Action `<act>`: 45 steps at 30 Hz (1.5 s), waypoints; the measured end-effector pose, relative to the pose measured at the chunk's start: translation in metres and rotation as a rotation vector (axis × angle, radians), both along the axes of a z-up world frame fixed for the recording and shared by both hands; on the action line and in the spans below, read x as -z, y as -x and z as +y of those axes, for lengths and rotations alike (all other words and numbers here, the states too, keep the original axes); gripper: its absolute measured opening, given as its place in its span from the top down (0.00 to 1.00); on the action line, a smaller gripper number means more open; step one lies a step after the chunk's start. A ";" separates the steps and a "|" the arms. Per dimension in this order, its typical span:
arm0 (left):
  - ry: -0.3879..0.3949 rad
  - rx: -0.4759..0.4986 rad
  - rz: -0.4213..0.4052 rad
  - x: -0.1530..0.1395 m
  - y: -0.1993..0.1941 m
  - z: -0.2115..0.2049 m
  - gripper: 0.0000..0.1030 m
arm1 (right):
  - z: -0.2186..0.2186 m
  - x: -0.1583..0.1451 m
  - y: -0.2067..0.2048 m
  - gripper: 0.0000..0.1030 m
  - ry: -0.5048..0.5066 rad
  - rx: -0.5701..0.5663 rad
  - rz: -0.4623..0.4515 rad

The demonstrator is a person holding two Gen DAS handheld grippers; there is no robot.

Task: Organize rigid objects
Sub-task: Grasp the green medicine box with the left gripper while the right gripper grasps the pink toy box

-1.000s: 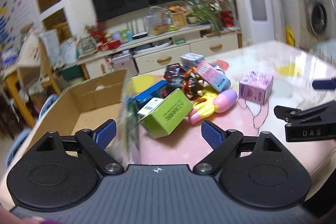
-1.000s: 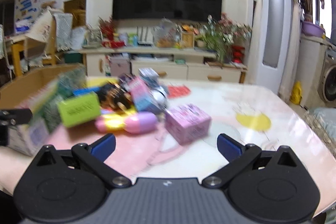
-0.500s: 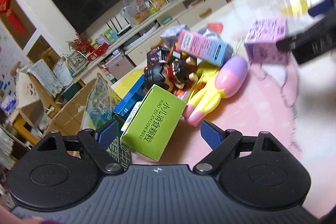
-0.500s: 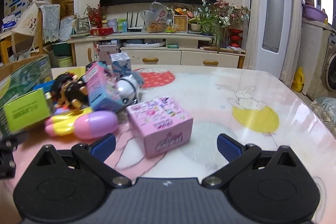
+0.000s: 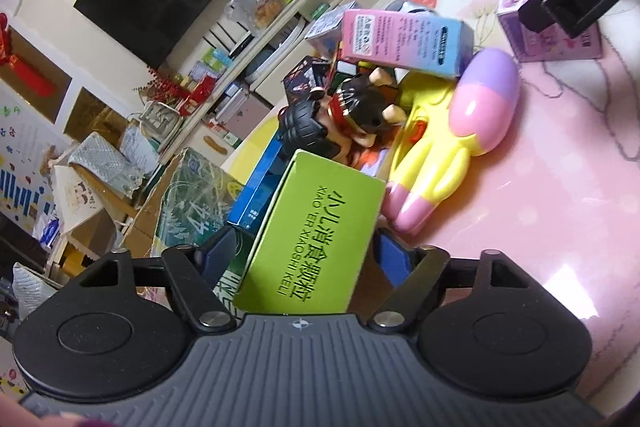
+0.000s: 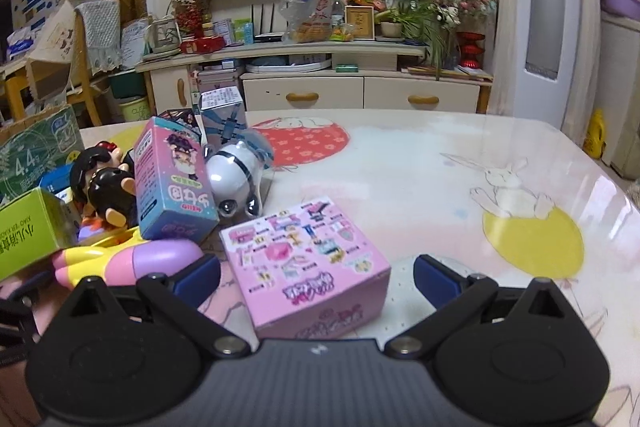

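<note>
Behind the pink, glossy bench (image 6: 420, 163) with rabbit drawings stand a cream cabinet and a dark television.

In the left wrist view, a green-printed cardboard carton (image 5: 192, 195) sits at left centre. Just right of it, the lime-green rectangular cardboard box with Chinese lettering (image 5: 316, 231) lies between the blue pads of the left gripper (image 5: 306, 251). Its fingers are closing around the box; whether the pads already press on it cannot be told. Above the box lies a dark-haired toy figure (image 5: 356, 107), and right of that a yellow plastic toy with a pink-and-purple egg-shaped head (image 5: 476, 111). A pink-and-blue oblong carton (image 5: 404, 39) rests on the pile above them.

In the right wrist view, the right gripper (image 6: 316, 277) has its fingers spread wide, released, on either side of a pink square cardboard box covered in small pictures (image 6: 308, 263), with gaps on both sides. A white toy panda (image 6: 236, 179) lies at centre left, beyond this box.
</note>
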State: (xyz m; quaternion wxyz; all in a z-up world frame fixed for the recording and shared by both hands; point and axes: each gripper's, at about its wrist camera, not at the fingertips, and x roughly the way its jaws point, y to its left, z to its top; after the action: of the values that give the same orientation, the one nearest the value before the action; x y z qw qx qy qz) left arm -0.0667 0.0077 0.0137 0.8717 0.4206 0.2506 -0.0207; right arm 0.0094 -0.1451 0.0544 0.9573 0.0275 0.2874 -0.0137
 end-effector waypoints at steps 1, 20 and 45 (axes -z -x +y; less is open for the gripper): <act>0.001 0.001 0.002 -0.001 -0.003 0.000 0.13 | 0.000 0.000 -0.001 0.01 0.005 -0.004 -0.001; 0.342 -0.027 0.147 -0.057 -0.012 0.032 0.40 | 0.001 0.001 -0.006 0.19 0.037 -0.015 -0.004; 0.859 0.004 0.189 -0.106 -0.035 0.085 0.41 | 0.022 -0.009 0.022 0.24 0.108 0.063 -0.036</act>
State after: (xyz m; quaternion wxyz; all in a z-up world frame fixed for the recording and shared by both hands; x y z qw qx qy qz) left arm -0.0320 0.0932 0.1193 0.9406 0.0168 0.2972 -0.1633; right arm -0.0124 -0.1226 0.0630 0.9616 -0.0150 0.2678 -0.0588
